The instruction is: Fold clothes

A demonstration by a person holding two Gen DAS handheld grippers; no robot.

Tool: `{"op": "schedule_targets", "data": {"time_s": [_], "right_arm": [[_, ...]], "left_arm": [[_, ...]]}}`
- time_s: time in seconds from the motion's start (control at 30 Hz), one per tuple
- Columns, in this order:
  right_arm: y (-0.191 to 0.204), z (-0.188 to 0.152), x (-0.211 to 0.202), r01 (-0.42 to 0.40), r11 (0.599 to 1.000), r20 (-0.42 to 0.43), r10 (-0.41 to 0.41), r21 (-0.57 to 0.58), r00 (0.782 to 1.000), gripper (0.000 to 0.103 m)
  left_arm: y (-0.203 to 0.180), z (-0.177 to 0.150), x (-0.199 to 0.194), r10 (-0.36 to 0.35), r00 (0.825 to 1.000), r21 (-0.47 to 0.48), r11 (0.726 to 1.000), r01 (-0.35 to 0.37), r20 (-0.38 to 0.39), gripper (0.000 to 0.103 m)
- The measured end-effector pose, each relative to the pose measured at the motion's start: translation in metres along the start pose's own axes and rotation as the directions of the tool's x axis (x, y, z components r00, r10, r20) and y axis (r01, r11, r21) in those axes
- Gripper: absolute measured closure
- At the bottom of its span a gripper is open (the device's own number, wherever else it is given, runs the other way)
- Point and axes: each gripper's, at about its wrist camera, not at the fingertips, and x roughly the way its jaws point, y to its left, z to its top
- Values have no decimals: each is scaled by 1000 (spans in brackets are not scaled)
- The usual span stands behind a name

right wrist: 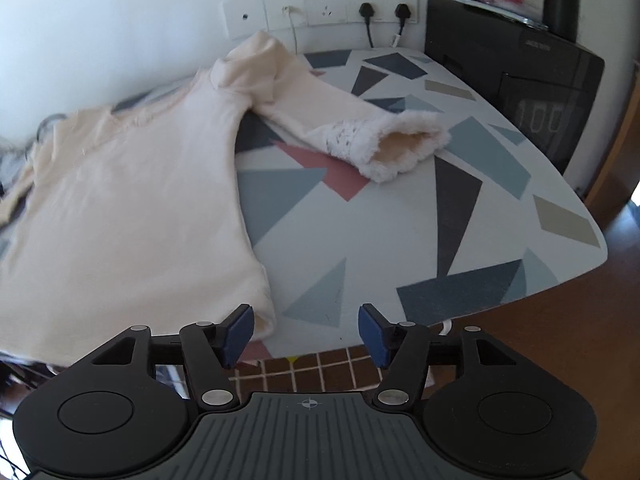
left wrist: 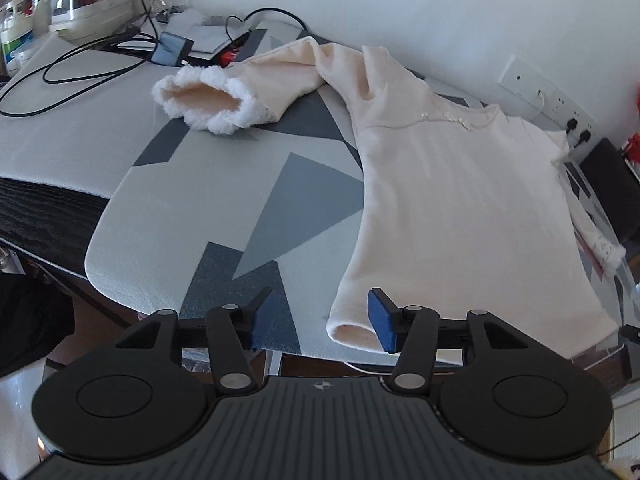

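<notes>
A cream long-sleeved top (left wrist: 460,200) (right wrist: 132,200) lies spread flat on a table with a grey geometric-patterned cover (left wrist: 224,208) (right wrist: 460,220). Its sleeves end in white fluffy cuffs (left wrist: 208,104) (right wrist: 404,148). My left gripper (left wrist: 320,320) is open at the table's near edge, its right pad at the top's lower left hem corner (left wrist: 348,326). My right gripper (right wrist: 306,330) is open too, with its left pad at the lower right hem corner (right wrist: 266,320). Neither gripper holds any cloth.
Black cables (left wrist: 80,68), a small dark box (left wrist: 172,50) and shelves of clutter (left wrist: 60,4) sit at the far left. Wall sockets with plugs (right wrist: 344,4) run behind the table. A black appliance (right wrist: 520,72) stands at the right. Brown tiled floor (right wrist: 308,372) lies below.
</notes>
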Motion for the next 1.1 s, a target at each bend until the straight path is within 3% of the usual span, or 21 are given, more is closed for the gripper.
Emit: {"op": "schedule_targets", "data": {"time_s": [0.13,0.23,0.4,0.53,0.63,0.7,0.8,0.97,1.1], "right_arm": [[6,34,-28,-82,996,86,80,25,993,45],[20,78,-48,-165,986,175,160,19,971,43],[65,173,-65,-324,946,308,309,-3,900,41],[107,244,-63,-404,915,388,371,2,844,23],[113,264,-23,-353,934,369,349,-58,861,6],[116,277,3,-318,943,357,332,-99,873,1],[121,297,43,-265,951,341,306,-160,889,1],[130,329,109,-176,949,317,257,-262,913,1],[71,328,174,-142,968,256,194,-206,947,14]], "left_arm": [[-11,19,-13,-38,998,-16,999,39,52,51],[-25,48,-24,-72,991,6,997,72,110,51],[-64,122,-48,-143,962,97,988,123,233,50],[-106,180,-58,-129,929,164,984,76,346,41],[-134,210,-44,-85,911,202,979,2,402,25],[-147,223,-25,-40,910,207,977,-51,412,4],[-158,231,17,23,921,211,971,-113,389,1],[-163,221,120,165,961,190,959,-209,222,1],[-153,195,192,264,964,148,952,-268,46,1]]}}
